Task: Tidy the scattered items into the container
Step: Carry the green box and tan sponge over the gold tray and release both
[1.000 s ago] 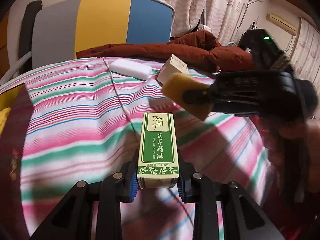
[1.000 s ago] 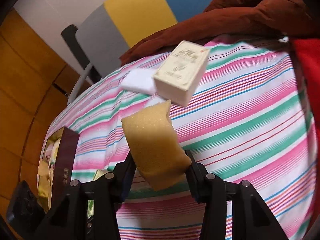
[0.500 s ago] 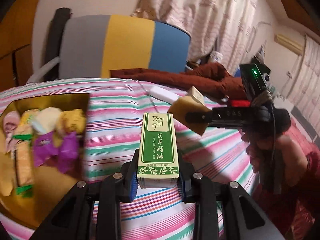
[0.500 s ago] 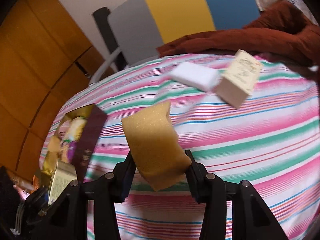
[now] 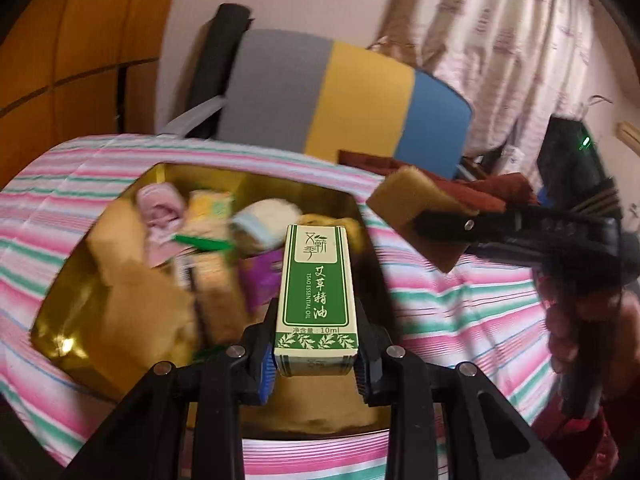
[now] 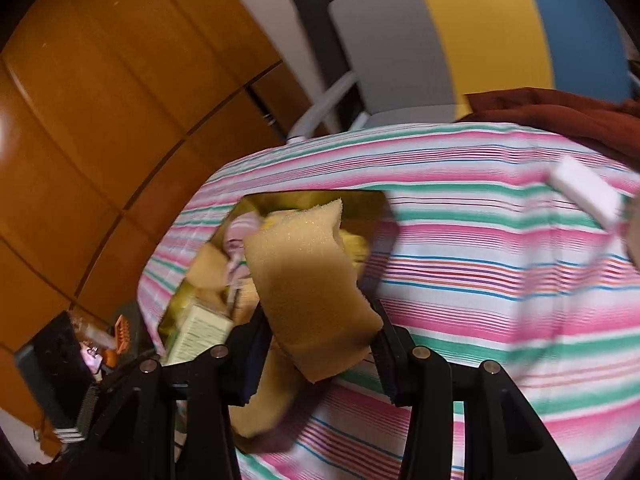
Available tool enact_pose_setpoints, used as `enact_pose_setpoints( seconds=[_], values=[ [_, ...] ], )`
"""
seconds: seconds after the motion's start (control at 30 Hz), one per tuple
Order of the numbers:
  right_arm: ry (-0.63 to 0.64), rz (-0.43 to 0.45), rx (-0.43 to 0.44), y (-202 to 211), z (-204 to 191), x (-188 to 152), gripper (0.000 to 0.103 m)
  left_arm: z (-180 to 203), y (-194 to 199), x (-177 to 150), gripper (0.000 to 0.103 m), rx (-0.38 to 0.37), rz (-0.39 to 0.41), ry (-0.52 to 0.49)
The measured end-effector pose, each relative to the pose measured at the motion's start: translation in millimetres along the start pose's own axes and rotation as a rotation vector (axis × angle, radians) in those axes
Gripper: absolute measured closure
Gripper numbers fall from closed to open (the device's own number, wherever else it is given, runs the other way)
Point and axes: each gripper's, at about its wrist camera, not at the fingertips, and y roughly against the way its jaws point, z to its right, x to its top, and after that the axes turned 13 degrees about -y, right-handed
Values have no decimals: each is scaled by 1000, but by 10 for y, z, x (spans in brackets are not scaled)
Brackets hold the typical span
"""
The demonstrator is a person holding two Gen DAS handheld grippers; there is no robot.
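My left gripper (image 5: 316, 364) is shut on a green and white essential oil box (image 5: 316, 292) and holds it above the gold-lined container (image 5: 56, 320), which holds several items. My right gripper (image 6: 316, 352) is shut on a yellow sponge (image 6: 308, 288) just right of the container (image 6: 360, 204). In the left wrist view the right gripper (image 5: 432, 228) and its sponge (image 5: 412, 204) hang over the container's right rim. A white block (image 6: 584, 192) lies on the striped cloth at the far right.
The striped cloth (image 5: 460, 312) covers the surface. A chair with a grey, yellow and blue back (image 5: 340, 100) stands behind it. A dark red blanket (image 6: 560, 112) lies at the back right. A wooden cabinet (image 6: 100, 100) is at the left.
Both grippers have swung left toward the container with their loads. The container now fills the left wrist view, and the sponge is at its right rim.
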Motion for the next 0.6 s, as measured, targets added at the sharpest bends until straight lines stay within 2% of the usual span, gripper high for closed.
enact_pose_setpoints(
  seconds=[0.1, 0.2, 0.3, 0.33, 0.4, 0.47, 0.6],
  values=[
    [23, -25, 16, -222, -251, -26, 56, -165, -40, -75, 73, 19, -33, 25],
    [45, -37, 7, -436, -439, -46, 54, -241, -118, -114, 73, -2, -72, 41],
    [26, -69, -29, -670, -511, -53, 43, -266, -166, -165, 67, -9, -118, 66],
    [12, -84, -30, -730, -503, -63, 35, -283, -147, -188, 65, -11, -114, 78],
    [-9, -88, -26, -746, -464, -82, 29, -287, -77, -218, 50, -4, -94, 94],
    [-14, -81, -12, -705, -440, -100, 21, -287, 1, -229, 49, 6, -69, 101],
    [10, -44, -20, -553, -441, -142, 21, -294, 127, -256, 49, 11, -18, 120]
  ],
)
